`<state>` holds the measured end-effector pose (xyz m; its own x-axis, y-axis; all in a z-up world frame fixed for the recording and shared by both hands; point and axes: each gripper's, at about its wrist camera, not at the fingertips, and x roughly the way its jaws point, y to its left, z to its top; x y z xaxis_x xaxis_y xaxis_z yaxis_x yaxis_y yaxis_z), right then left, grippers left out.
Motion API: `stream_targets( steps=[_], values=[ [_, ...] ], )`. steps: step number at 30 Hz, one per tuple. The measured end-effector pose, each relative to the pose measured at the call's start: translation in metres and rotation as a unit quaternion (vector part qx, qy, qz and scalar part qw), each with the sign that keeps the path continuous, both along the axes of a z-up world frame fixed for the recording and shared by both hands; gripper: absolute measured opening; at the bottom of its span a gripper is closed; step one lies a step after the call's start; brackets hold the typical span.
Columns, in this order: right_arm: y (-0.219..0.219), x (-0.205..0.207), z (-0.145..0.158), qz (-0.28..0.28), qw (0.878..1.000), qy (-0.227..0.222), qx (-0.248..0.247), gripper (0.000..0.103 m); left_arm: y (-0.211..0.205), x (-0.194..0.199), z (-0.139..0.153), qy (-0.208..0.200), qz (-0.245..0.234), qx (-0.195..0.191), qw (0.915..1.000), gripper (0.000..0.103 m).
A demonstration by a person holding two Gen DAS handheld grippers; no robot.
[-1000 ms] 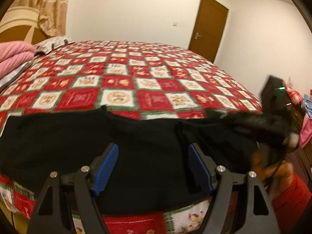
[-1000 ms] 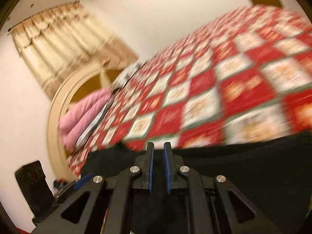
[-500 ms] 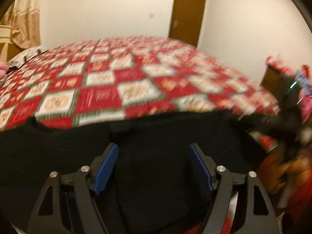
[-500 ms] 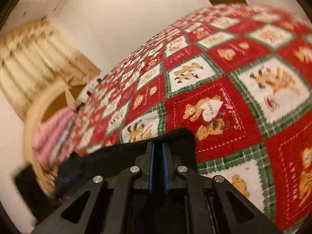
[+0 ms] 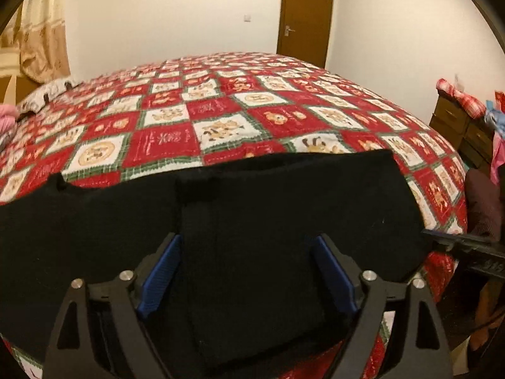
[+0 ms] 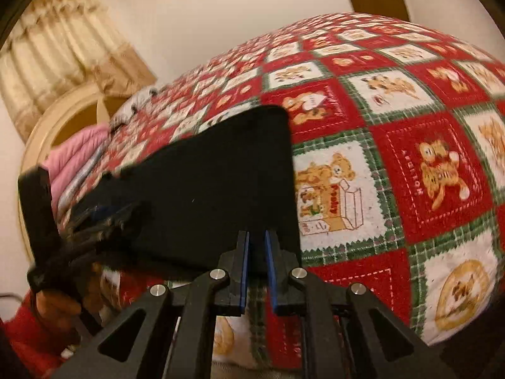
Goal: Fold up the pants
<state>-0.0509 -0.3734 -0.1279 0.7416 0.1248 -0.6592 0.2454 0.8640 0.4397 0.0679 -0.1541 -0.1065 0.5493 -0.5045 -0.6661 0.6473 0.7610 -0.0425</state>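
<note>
Black pants (image 5: 284, 205) lie folded on the red patchwork quilt (image 5: 221, 110), close to the bed's near edge. My left gripper (image 5: 247, 271) hovers over their middle; its jaws are opening wide and the blue pads press on nothing. In the right wrist view the pants (image 6: 221, 173) stretch away to the left. My right gripper (image 6: 257, 246) sits at their near right corner, nearly shut and just starting to open, with the fabric's edge between its fingertips. The left gripper (image 6: 104, 218) shows blurred at the left, in a hand.
A brown door (image 5: 304, 15) stands in the far wall. A wooden dresser (image 5: 457, 126) with clothes piled on it is at the right. Pink bedding (image 6: 79, 158) and a curved headboard (image 6: 41, 132) are at the left, under a beige curtain (image 6: 63, 47).
The right gripper has brought the lifted end of the pants down, and the pants now lie flat and folded. The left gripper's jaws have spread wider.
</note>
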Motion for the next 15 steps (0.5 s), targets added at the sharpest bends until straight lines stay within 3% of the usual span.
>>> stream_targets(
  steps=[3,6,8,13,15],
  values=[
    [0.002,0.005,0.016,0.009,1.000,0.013,-0.022,0.011,0.002,-0.009,0.008,-0.012,-0.017,0.008,0.9997,0.091],
    [-0.001,-0.006,0.035,-0.021,0.999,-0.029,-0.005,0.011,0.023,-0.012,0.023,-0.021,-0.012,-0.018,0.9996,0.091],
    [0.006,-0.006,0.048,-0.011,0.999,-0.047,0.001,0.011,0.042,-0.010,0.029,-0.025,0.006,-0.028,0.9993,0.091],
    [0.055,0.009,0.068,0.039,0.997,-0.065,-0.026,0.013,0.126,0.005,0.030,-0.024,0.109,-0.044,0.9928,0.092],
    [0.078,0.020,0.072,0.060,0.996,-0.070,-0.024,0.022,0.159,0.010,0.028,-0.023,0.154,-0.049,0.9865,0.092]
  ],
)
